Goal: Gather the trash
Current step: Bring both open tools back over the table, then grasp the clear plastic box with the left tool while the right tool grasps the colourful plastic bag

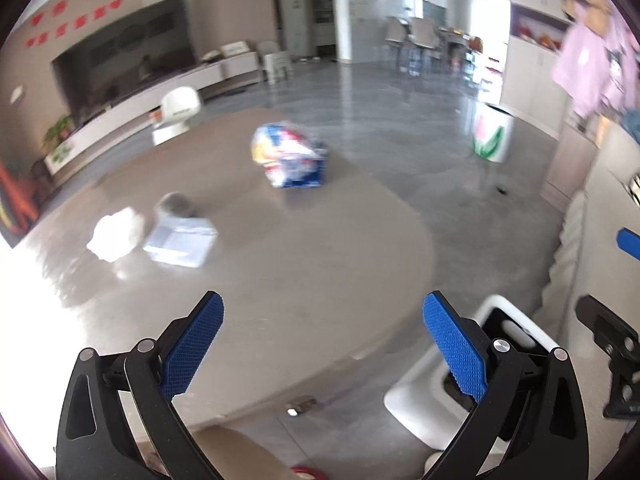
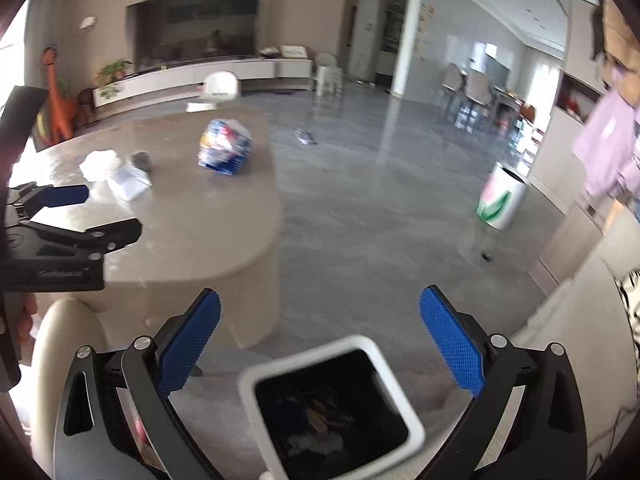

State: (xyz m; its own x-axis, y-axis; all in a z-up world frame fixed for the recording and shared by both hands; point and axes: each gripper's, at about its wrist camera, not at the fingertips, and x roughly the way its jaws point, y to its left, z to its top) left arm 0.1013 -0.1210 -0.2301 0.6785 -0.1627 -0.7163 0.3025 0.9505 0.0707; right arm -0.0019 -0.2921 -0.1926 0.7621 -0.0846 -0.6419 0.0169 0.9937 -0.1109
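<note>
We stood in a wide living room with a glossy grey floor [image 2: 380,200] and a rounded beige table [image 1: 280,288] before us. On the table lay a crumpled white tissue [image 1: 116,234], a flat white packet [image 1: 180,242] just right of it with a small grey lump [image 1: 174,204] behind, and farther off a bag of blue and white wrappers [image 1: 290,156]. Our left hand-held gripper [image 1: 323,344] hovered over the near table edge, released and holding nothing. Our right hand-held gripper [image 2: 320,342] hung spread wide and empty above the white-rimmed trash bin [image 2: 332,408] on the floor, litter visible inside. A white bucket with green markings [image 2: 502,198] stood well to the right.
</note>
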